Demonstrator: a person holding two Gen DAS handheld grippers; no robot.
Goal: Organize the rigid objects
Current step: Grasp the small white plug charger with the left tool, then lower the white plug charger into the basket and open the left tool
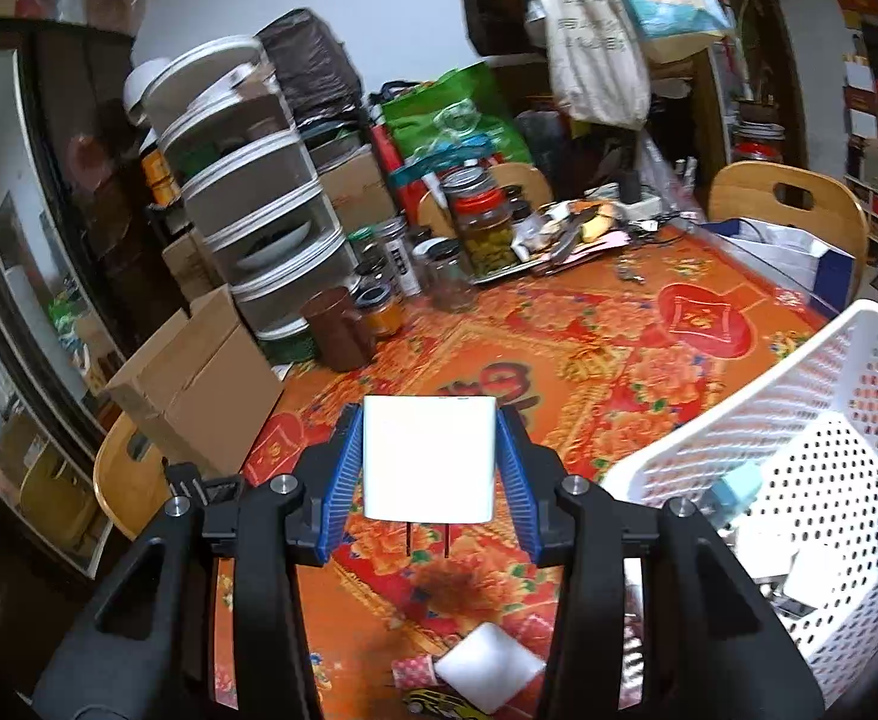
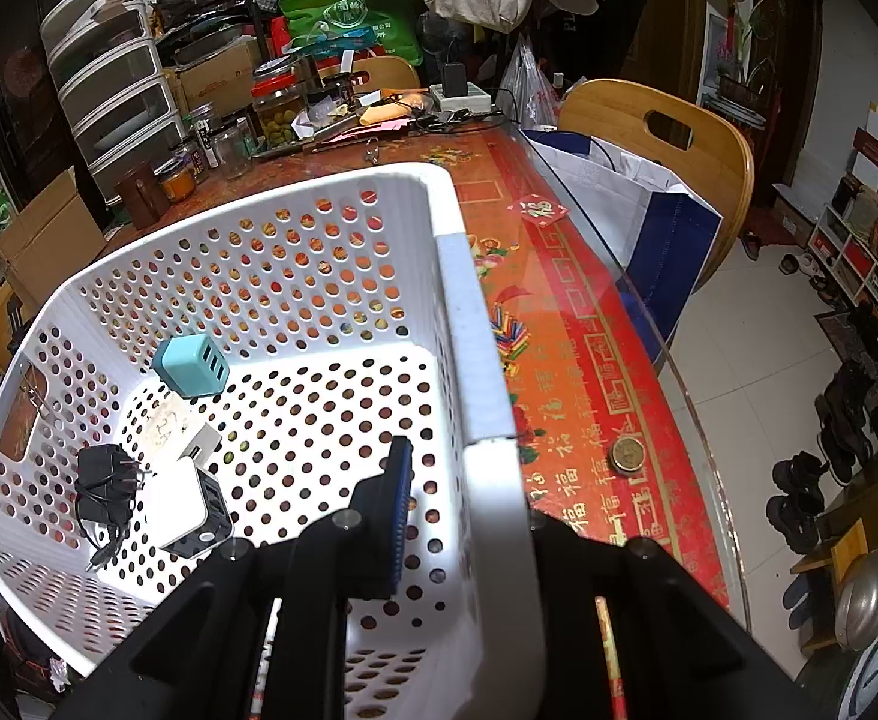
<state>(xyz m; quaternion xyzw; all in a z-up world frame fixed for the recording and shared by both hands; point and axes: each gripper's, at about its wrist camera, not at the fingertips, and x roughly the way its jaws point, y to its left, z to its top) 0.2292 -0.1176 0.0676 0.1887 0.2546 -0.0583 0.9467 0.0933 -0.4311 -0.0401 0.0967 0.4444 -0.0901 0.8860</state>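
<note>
My left gripper (image 1: 429, 468) is shut on a white plug-in charger (image 1: 429, 457), prongs pointing down, held above the red patterned tablecloth. The white perforated basket (image 1: 739, 414) stands just to its right. My right gripper (image 2: 469, 516) is shut on the basket's right wall (image 2: 469, 324); one blue pad (image 2: 400, 516) shows inside, the other finger is hidden outside the wall. Inside the basket lie a teal USB charger (image 2: 190, 365), a black adapter with cord (image 2: 103, 480), a white and black charger (image 2: 184, 510) and a white flat adapter (image 2: 169, 420).
Another white block (image 1: 490, 666) lies on the table below the left gripper. Jars (image 1: 481, 222), a brown cup (image 1: 334, 330), drawer tower (image 1: 247, 192) and cardboard box (image 1: 193, 384) crowd the far left. A coin-like tin (image 2: 626, 455) and coloured sticks (image 2: 511, 336) lie right of the basket. Wooden chairs stand behind.
</note>
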